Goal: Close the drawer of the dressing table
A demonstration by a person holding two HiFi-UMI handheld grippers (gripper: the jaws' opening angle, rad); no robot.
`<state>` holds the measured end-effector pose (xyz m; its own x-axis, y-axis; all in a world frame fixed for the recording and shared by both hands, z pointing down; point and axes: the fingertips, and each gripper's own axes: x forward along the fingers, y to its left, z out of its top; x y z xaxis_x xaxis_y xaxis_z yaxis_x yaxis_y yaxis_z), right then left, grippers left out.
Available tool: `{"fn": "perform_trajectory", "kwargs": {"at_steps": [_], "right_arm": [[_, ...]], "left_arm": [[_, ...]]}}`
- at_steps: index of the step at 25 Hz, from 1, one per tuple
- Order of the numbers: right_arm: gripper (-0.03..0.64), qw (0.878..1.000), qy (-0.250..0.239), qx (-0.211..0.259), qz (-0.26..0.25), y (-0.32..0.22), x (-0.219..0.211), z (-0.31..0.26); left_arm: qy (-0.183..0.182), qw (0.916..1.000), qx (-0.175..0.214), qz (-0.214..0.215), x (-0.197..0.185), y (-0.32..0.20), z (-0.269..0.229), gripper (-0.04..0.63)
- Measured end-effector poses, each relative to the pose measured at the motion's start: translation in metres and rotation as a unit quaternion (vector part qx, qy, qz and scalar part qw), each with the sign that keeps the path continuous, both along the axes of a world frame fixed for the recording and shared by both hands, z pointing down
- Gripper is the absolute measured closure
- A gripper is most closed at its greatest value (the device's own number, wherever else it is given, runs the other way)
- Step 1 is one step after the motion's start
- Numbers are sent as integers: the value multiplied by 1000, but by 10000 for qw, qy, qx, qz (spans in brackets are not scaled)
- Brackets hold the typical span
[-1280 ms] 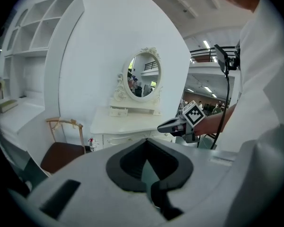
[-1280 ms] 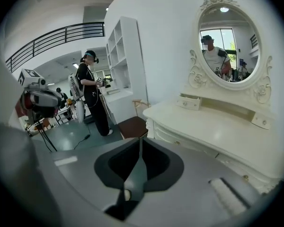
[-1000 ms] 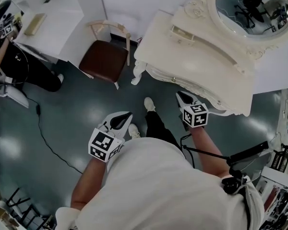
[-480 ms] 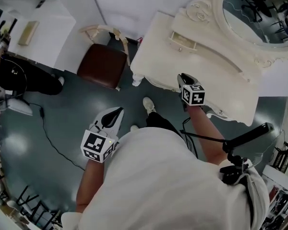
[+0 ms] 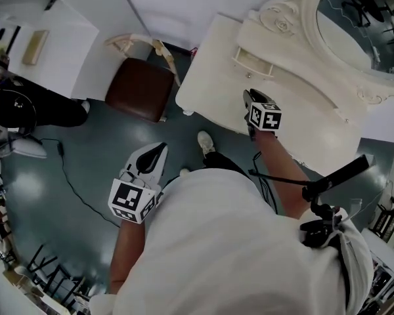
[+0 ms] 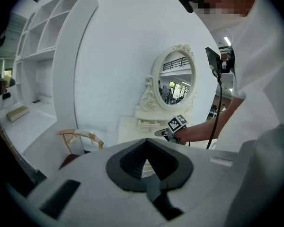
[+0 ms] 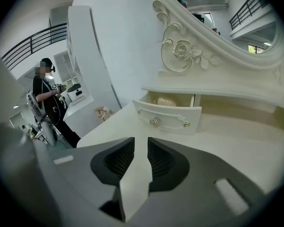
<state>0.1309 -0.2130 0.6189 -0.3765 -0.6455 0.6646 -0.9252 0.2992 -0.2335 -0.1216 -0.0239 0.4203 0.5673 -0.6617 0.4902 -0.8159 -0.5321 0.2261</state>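
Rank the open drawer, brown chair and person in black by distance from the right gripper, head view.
1. Open drawer, just ahead of the right gripper, on the tabletop.
2. Brown chair, left, on the floor.
3. Person in black, far left.

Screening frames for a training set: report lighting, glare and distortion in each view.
Head view: dim, bowed edges, soft glare patches on the floor. Left gripper view: fisheye, black corners, bright wall; mirror small but sharp. Right gripper view: fisheye curves the dressing table; open drawer crisp, evenly lit.
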Motion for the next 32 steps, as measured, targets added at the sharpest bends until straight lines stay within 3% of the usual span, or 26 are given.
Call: {"fn": "perform_trajectory", "kwargs": {"at_steps": [10,26,32], "right_arm": [[497,9998,-81,-159,108,-58,8,30],[486,9979,-343,-346,426,-65,7,30],[522,9966,-495,-381,543,-71,6,33]], "left_arm": [[-127,9994,-83,-305,9,-42,13,592],[-200,9992,-141,-300,4,-53,6,592],[-238,9993,-156,-241,8,-67,8,592]]}}
